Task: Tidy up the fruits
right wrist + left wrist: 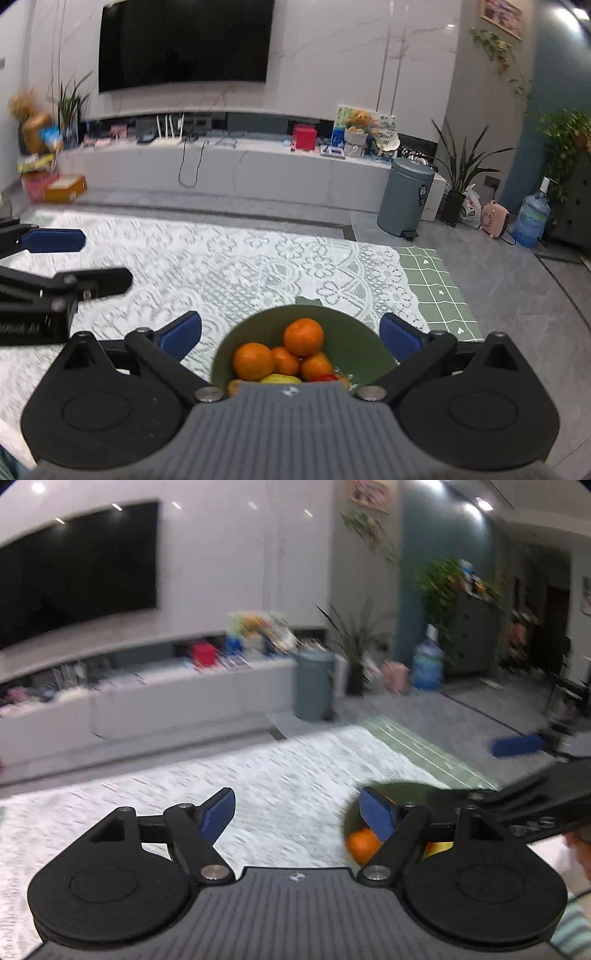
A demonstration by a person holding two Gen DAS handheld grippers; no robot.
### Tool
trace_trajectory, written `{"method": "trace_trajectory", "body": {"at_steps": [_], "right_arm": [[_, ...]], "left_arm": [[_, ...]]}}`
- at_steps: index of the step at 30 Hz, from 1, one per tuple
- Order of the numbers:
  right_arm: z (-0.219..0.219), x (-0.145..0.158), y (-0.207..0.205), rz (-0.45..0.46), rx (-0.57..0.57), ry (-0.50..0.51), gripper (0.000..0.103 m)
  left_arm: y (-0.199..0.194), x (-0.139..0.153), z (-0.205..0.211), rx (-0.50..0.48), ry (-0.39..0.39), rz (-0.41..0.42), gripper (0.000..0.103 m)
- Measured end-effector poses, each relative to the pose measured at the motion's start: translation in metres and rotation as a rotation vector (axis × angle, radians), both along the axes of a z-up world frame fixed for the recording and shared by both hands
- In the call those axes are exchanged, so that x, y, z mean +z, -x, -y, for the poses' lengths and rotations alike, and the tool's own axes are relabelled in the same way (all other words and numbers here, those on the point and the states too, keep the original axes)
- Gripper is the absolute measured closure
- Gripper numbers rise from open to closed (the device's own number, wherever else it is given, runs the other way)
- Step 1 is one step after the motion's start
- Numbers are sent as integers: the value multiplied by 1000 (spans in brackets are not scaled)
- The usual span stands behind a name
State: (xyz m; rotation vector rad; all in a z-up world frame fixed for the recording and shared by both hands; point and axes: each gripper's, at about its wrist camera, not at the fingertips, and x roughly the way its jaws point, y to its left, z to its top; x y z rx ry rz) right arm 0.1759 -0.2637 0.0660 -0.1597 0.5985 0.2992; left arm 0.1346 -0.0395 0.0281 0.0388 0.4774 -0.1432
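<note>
A green bowl (354,343) sits on the lace-covered table and holds several oranges (303,336), a yellow fruit (279,379) and a red one (325,377). My right gripper (290,334) is open and empty, its blue pads either side of the bowl, above it. My left gripper (297,812) is open and empty over the cloth, left of the bowl (406,794), where one orange (362,843) shows. The left gripper also shows in the right wrist view (74,258). The right gripper's blue pad shows at the right of the left wrist view (517,746).
A white lace cloth (221,266) covers the table over a green checked cloth (439,291). Beyond the table stand a TV console (229,166), a grey bin (406,195), plants (461,173) and a water bottle (532,218).
</note>
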Motion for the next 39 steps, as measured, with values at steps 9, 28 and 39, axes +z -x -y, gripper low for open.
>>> {"method": "trace_trajectory", "body": {"at_steps": [9,28,39], "right_arm": [[-16,-2,52,99,-20,-35,4],[-17,-54,79,-35,-92,-60,4],[-17,-65,69,-106,-121,-30,4]], "left_arm": [[27,3,1,129,-95,119,6],[36,-27,-1,171,-60,-91,6],[39,-42,8,153,-94,-175,6]]}}
